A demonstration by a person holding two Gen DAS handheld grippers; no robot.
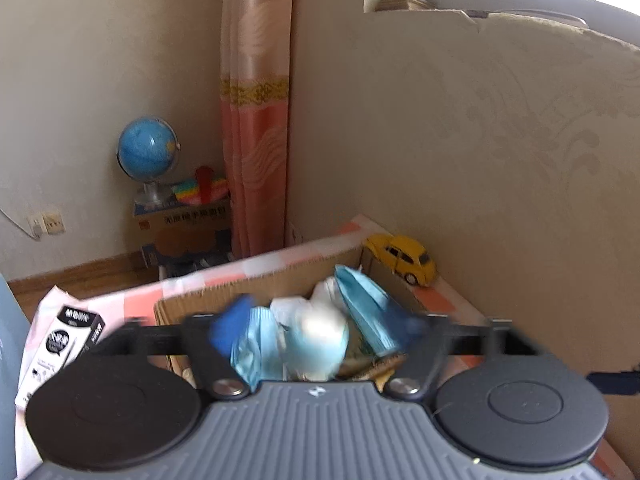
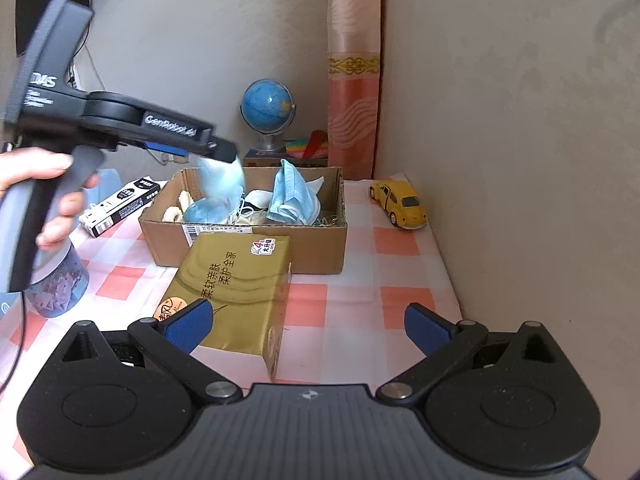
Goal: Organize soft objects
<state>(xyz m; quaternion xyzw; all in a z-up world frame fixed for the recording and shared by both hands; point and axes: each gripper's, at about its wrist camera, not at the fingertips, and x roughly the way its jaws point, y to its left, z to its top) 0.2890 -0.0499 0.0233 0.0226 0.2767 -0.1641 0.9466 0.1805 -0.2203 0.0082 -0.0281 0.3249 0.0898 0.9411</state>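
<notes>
A cardboard box [image 2: 320, 240] stands on the checked tablecloth and holds several blue face masks [image 2: 292, 196] and white soft items. My left gripper [image 1: 316, 332] hovers over the box [image 1: 256, 286]; its blue fingers are spread wide, and a pale blue mask [image 1: 316, 344] hangs blurred between them, also shown under its tip in the right wrist view [image 2: 222, 180]. Whether the fingers touch the mask I cannot tell. My right gripper [image 2: 308, 330] is open and empty, low over the table, with a gold tissue pack [image 2: 236, 288] by its left finger.
A yellow toy car [image 2: 400, 204] stands right of the box by the wall. A black-and-white carton [image 2: 120, 206] lies left of it, and a patterned cup [image 2: 56, 288] stands at the left. A globe [image 2: 267, 114] sits behind, beside a pink curtain [image 2: 352, 80].
</notes>
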